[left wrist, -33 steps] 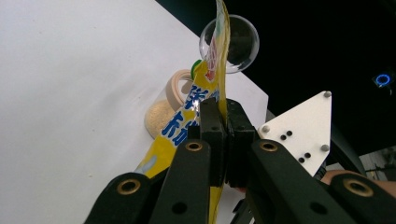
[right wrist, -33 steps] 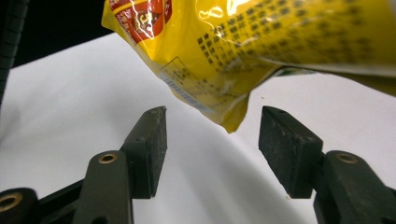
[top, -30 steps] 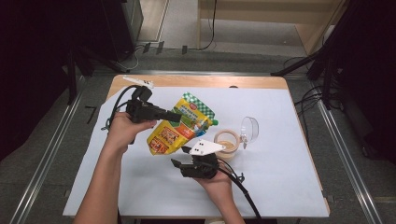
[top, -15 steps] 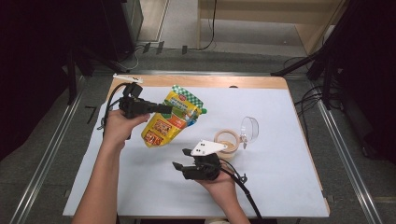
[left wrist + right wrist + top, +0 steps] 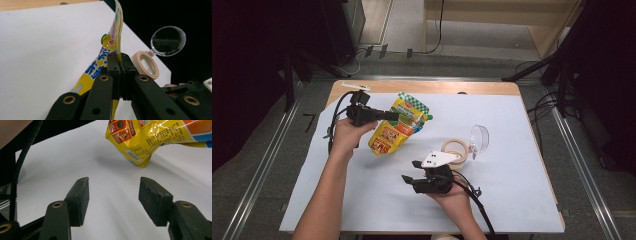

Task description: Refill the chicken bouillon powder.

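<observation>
A yellow snack pouch [image 5: 398, 126] with a green checked top hangs tilted over the white sheet, a lower corner close to or on the paper. My left gripper [image 5: 396, 116] is shut on its upper edge; in the left gripper view the pads [image 5: 113, 67] pinch the thin pouch [image 5: 110, 45] edge-on. My right gripper [image 5: 408, 179] is held low over the sheet near the front, jaws open and bare. In the right gripper view its fingertips [image 5: 81, 192] frame bare paper, with the pouch [image 5: 152, 137] ahead at upper right.
A beige tape ring [image 5: 455, 150] and a clear magnifier lens [image 5: 479, 137] lie right of centre on the white sheet [image 5: 517, 150]. The wooden table edge [image 5: 427, 87] runs along the back. Cables trail from both grippers.
My left gripper carried the pouch leftward and lower, away from the tape ring. The right gripper stayed almost where it was, jaws unchanged.
</observation>
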### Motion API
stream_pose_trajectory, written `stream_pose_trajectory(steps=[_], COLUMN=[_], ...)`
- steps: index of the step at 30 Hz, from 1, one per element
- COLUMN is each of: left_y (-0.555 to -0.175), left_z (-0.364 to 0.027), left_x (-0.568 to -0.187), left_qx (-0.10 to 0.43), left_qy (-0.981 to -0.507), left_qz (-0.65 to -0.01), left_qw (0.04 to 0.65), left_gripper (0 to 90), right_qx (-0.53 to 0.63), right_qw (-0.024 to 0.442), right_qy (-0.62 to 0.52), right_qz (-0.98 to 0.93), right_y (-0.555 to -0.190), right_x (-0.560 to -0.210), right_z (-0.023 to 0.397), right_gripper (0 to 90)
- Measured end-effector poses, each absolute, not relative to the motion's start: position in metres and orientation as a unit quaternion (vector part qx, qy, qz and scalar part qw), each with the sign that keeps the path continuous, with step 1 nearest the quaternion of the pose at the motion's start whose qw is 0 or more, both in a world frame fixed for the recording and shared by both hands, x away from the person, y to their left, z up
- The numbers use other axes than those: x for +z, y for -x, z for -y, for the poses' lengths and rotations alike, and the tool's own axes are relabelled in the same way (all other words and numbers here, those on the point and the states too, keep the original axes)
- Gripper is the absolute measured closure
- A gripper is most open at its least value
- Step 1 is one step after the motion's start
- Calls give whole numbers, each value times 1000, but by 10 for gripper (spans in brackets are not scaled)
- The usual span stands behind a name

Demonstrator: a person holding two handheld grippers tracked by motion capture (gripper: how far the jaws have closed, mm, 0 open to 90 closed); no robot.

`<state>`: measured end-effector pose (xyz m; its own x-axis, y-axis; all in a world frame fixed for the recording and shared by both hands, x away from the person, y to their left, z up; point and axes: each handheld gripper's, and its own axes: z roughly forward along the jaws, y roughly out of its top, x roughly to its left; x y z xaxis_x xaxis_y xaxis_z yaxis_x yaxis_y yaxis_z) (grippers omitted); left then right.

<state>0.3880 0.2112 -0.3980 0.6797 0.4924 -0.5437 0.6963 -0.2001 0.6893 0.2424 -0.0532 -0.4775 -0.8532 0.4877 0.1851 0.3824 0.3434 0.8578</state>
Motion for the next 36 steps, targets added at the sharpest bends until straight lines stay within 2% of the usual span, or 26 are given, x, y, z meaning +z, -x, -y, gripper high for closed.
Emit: stream_pose_trajectory(steps=[5,22,29,34,36], left_y=[-386,-359,-343,-331,-328], left_z=[-213,-230,-241,-251,-254], left_x=[-397,-392,-391,-391,-390], left_qx=[-98,-67,-58,-54,-52], left_qy=[-770,-781,-782,-781,-780], left_qz=[-387,-387,-393,-393,-393], left_qw=[498,486,480,481,485], left_gripper=[890,872,851,840,828], right_qx=[513,515,503,505,492], right_qw=[39,44,34,9,17], right_qy=[-267,-264,-251,-247,-236], right_qz=[-815,-815,-826,-827,-838], right_y=[-246,-247,-246,-250,-249], right_x=[-477,-466,-465,-465,-465], right_z=[58,76,80,79,79], right_gripper=[429,434,434,434,434])
